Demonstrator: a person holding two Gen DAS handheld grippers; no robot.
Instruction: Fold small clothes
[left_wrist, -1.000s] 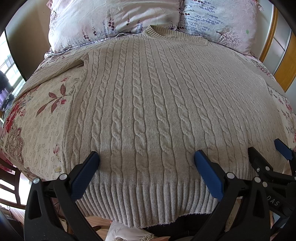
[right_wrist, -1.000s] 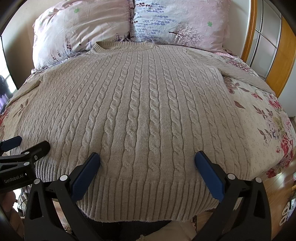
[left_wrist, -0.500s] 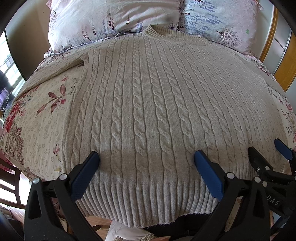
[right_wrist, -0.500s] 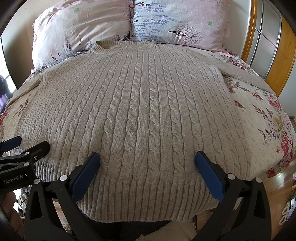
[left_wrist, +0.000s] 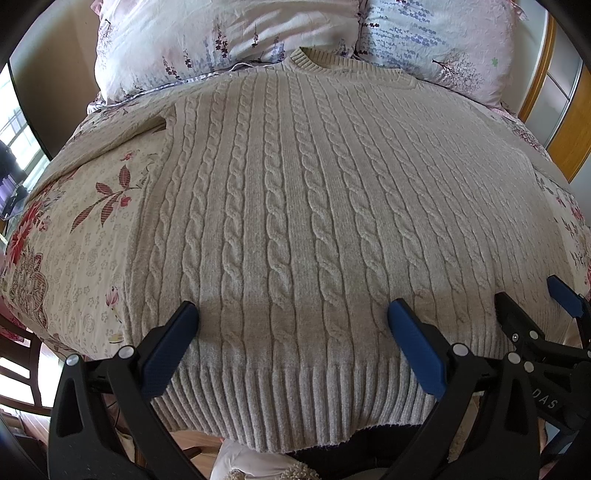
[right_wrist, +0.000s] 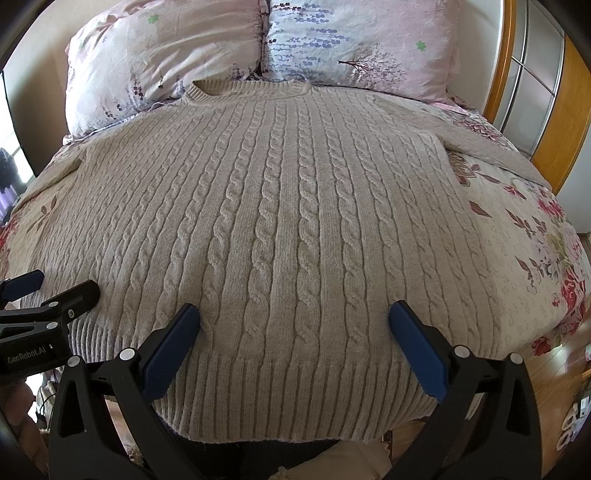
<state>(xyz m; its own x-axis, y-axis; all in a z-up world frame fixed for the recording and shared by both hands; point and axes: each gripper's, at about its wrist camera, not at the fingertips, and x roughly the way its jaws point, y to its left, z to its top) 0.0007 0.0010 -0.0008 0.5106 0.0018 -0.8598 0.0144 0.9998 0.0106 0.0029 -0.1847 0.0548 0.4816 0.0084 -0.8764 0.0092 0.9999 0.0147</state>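
Currently listed: beige cable-knit sweater (left_wrist: 295, 206), spread flat, front up, on floral bedspread (left_wrist: 74, 236), collar toward two pillows (right_wrist: 351, 40). Left gripper (left_wrist: 291, 328) and right gripper (right_wrist: 293, 328), jaws spread wide, poised over ribbed hem (right_wrist: 288, 398), holding nothing.

the sweater (left_wrist: 295, 221) is beige cable knit with a ribbed hem. the bed sheet (left_wrist: 74, 240) is cream with red flowers and brown leaves. the pillows (right_wrist: 166, 55) are pale pink with purple sprigs. gripper pads (right_wrist: 170, 350) are blue on black.
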